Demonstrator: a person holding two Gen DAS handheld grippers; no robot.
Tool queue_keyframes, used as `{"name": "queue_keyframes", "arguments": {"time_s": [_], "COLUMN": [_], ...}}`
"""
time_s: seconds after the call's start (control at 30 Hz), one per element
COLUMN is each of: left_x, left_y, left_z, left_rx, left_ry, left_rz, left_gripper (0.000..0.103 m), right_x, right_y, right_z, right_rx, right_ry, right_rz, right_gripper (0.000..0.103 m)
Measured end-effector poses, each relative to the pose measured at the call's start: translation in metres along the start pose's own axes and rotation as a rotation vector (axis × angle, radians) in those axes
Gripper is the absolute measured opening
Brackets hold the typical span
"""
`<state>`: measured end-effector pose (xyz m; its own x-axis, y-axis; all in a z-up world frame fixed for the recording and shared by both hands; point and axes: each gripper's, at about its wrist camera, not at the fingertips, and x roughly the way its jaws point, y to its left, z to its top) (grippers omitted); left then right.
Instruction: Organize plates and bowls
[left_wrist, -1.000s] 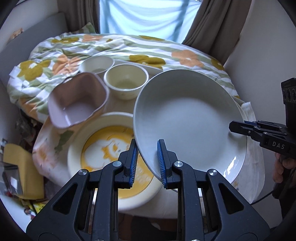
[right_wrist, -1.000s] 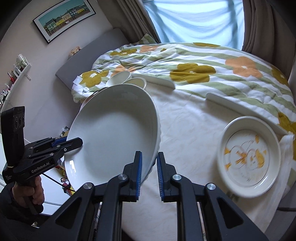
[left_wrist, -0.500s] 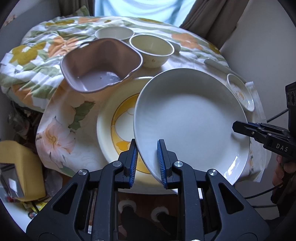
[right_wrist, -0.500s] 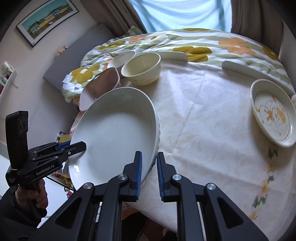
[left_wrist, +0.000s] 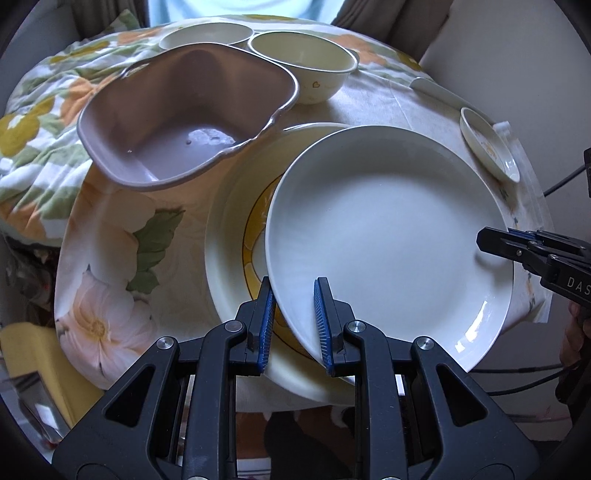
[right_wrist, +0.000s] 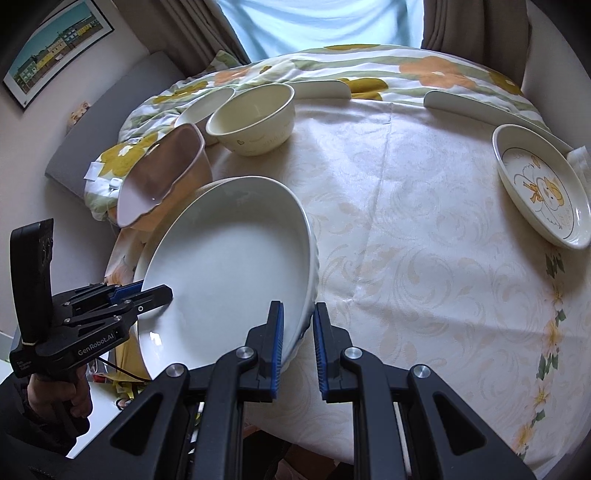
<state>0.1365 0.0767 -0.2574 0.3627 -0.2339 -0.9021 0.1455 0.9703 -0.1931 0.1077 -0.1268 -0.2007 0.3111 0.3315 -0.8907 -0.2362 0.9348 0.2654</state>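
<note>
Over the yellow-ringed plate (left_wrist: 229, 236) at worktop's 7 o'clock, white plate (left_wrist: 388, 236) sits lower & nearer than 1 s ago, left tongs (left_wrist: 293, 314) + right tongs (right_wrist: 298, 325) clamped on opposite rims.

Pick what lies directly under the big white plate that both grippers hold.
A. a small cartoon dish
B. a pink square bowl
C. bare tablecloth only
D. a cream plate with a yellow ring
D: in the left wrist view the white plate overlaps the yellow-ringed plate.
</note>
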Motion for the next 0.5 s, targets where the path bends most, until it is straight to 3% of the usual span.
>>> {"name": "queue_keyframes", "arguments": {"time_s": [0.23,0.5], "left_x": [0.007,0.008], "left_y": [-0.005,-0.017], "left_z": [0.010,0.011], "left_rx": [0.072,0.197], "left_ry": [-0.003,-0.022], "left_rz": [0.045,0.184], "left_gripper": [0.019,0.019], "right_x": [0.003,0.011], "right_y": [0.001,0.009], "right_z": [-0.001,0.000], "right_rx": [0.025,0.017], "right_ry": [-0.002,0.005], "right_rz": [-0.036,-0.059], "right_gripper": [0.014,0.014]}}
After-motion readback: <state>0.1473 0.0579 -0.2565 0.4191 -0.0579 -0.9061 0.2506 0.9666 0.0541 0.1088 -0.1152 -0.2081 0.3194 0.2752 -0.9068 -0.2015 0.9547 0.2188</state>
